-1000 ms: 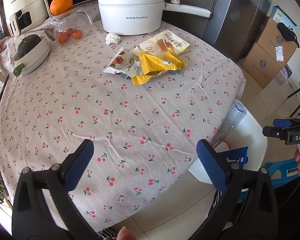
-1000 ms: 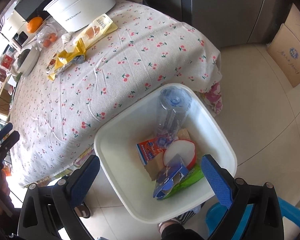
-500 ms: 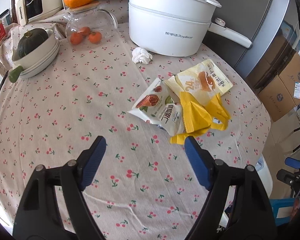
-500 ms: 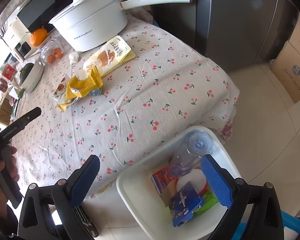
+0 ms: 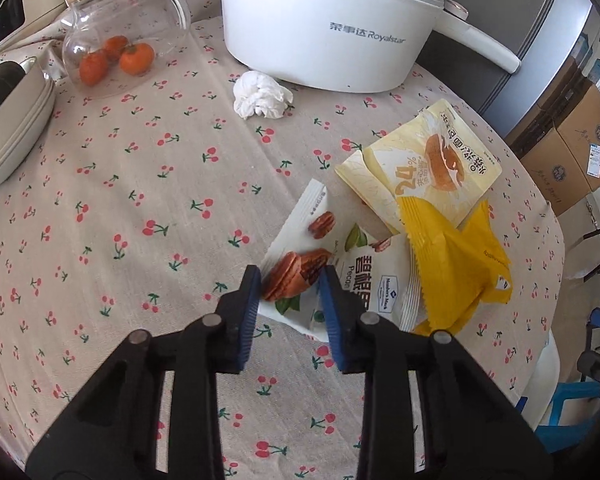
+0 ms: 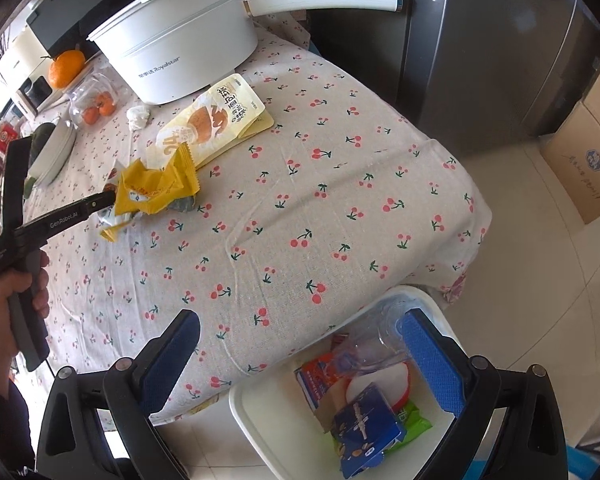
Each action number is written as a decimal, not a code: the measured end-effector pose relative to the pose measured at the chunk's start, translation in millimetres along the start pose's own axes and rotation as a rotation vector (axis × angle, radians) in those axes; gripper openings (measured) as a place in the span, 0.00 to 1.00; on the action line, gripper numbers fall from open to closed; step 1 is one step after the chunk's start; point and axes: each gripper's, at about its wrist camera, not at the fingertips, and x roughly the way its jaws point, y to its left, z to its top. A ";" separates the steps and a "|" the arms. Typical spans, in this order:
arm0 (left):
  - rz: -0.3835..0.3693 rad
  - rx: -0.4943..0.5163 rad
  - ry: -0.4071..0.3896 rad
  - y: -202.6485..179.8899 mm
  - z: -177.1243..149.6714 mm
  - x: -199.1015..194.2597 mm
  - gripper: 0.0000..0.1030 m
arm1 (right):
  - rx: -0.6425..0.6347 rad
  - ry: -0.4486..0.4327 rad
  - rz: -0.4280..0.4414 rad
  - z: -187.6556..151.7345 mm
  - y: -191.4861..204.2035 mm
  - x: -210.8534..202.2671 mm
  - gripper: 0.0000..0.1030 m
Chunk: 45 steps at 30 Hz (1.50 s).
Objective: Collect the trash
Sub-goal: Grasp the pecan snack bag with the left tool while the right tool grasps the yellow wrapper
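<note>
I am working the left gripper (image 5: 290,294) onto the pecan packet (image 5: 332,276); its blue pads are standing either side of the packet's near corner, narrowed but with a gap showing, so I am reading it as closing rather than clamped; whether the pads are touching the foil I cannot tell. The packet is lying straight ahead of the fingertips, its long axis running away and to the right, tucked under the yellow wrapper (image 5: 456,264) just right of the claw; beyond that sits the pale snack bag (image 5: 424,168), and far ahead the crumpled tissue (image 5: 262,96). The right gripper (image 6: 300,354) is hanging spread wide and empty over the table edge, with the white bin (image 6: 260,412) directly below and ahead of it; the left claw is far nearer the packet.
</note>
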 end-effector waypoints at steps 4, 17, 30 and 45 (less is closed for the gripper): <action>-0.009 0.035 -0.018 -9.4 -4.4 -8.8 0.06 | 0.001 -0.004 -0.005 5.3 2.9 1.7 0.99; 0.012 0.063 -0.088 -15.9 -60.7 -89.6 0.03 | 0.020 -0.042 0.011 7.2 17.9 -4.0 0.99; 0.166 -0.090 -0.179 50.5 -105.2 -153.6 0.03 | 0.128 -0.033 0.234 17.5 38.8 20.7 0.86; 0.157 -0.116 -0.160 67.9 -105.1 -145.6 0.03 | 0.219 -0.062 0.328 48.7 74.3 86.8 0.39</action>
